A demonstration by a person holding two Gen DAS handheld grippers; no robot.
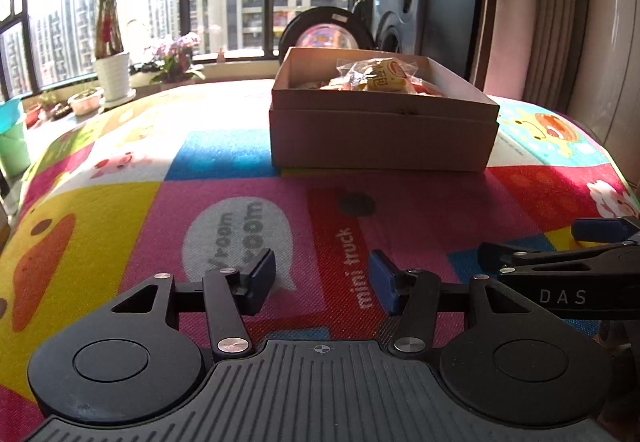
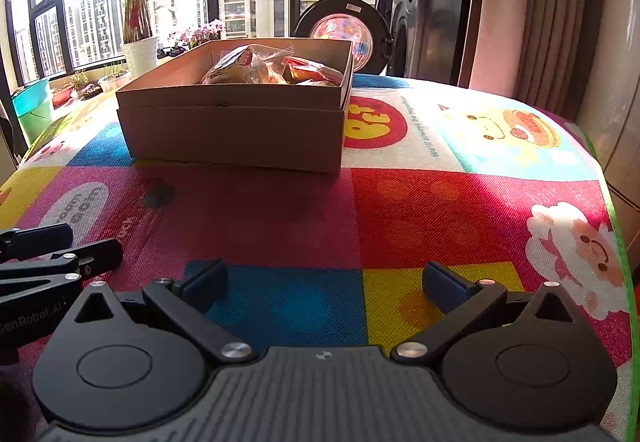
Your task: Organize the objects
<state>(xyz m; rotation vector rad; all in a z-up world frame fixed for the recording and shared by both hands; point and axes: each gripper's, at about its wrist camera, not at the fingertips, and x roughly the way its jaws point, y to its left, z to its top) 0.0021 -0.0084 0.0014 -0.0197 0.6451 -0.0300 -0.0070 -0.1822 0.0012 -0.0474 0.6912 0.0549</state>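
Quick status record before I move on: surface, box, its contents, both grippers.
surface: colourful cartoon mat, nothing loose visible on it near the grippers
box: open cardboard box, standing on the mat, ahead of both grippers
contents: wrapped snack packets, piled inside the box
left gripper: jaws open, empty, low over the mat
right gripper: jaws wide open, empty, beside the left one
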